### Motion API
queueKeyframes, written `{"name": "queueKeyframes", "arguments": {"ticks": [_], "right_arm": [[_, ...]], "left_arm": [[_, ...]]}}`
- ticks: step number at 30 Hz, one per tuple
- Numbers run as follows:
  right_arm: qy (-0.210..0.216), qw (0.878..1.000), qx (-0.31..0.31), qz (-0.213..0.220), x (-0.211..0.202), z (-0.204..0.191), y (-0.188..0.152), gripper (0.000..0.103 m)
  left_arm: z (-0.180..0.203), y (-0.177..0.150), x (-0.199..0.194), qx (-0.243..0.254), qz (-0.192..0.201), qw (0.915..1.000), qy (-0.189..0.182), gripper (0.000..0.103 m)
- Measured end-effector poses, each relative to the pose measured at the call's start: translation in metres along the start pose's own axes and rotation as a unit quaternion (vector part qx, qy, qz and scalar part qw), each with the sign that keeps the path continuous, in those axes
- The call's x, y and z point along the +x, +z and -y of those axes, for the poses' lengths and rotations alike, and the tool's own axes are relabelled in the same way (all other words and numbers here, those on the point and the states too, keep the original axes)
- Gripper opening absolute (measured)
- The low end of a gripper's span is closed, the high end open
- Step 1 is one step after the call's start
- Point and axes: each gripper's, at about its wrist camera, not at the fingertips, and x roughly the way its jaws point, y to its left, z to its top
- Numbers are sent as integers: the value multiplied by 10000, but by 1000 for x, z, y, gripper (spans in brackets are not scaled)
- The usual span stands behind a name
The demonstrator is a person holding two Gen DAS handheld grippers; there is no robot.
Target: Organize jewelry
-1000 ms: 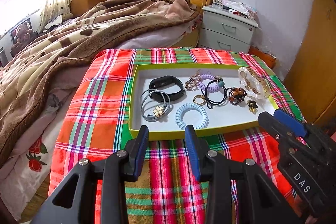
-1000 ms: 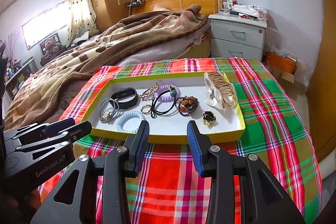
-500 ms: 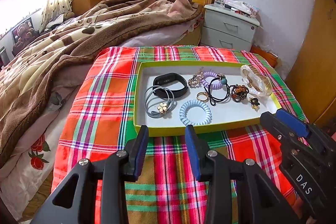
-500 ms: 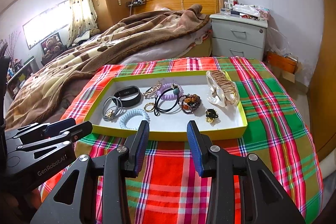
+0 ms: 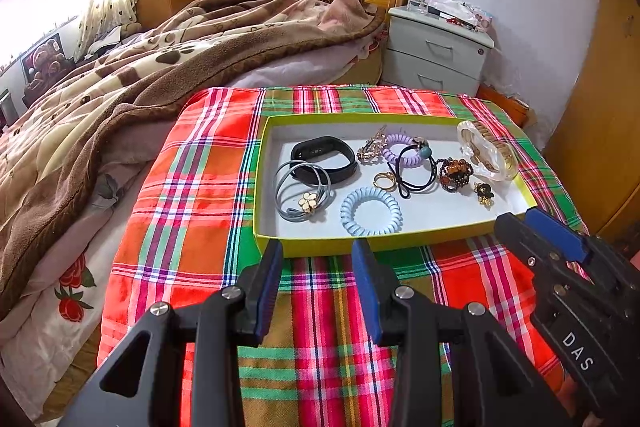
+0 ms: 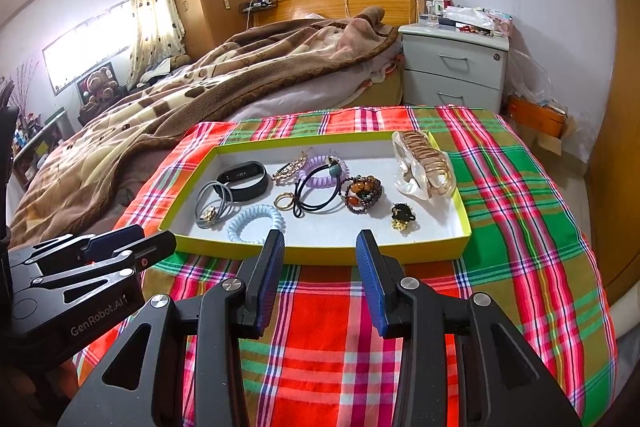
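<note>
Jewelry all sits loose inside the tray (image 5: 320, 241) at 12 o'clock of both my grippers, bands and rings partly overlapping. Left gripper (image 5: 318, 259) and right gripper (image 6: 320, 251) hover spread and empty. Any pick should single out one piece, avoiding tangled neighbours.

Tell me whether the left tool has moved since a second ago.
Yes. The left tool has backed away from the yellow-green shallow tray: more plaid cloth now shows before the tray's near rim.
</note>
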Motion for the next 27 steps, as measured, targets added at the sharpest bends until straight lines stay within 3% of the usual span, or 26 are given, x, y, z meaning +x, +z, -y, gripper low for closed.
{"name": "queueKeyframes", "arguments": {"ticks": [27], "right_arm": [[-20, 10000, 30, 2, 0, 2, -2, 38]], "left_arm": [[-5, 1, 3, -89, -31, 10000, -9, 37]]}}
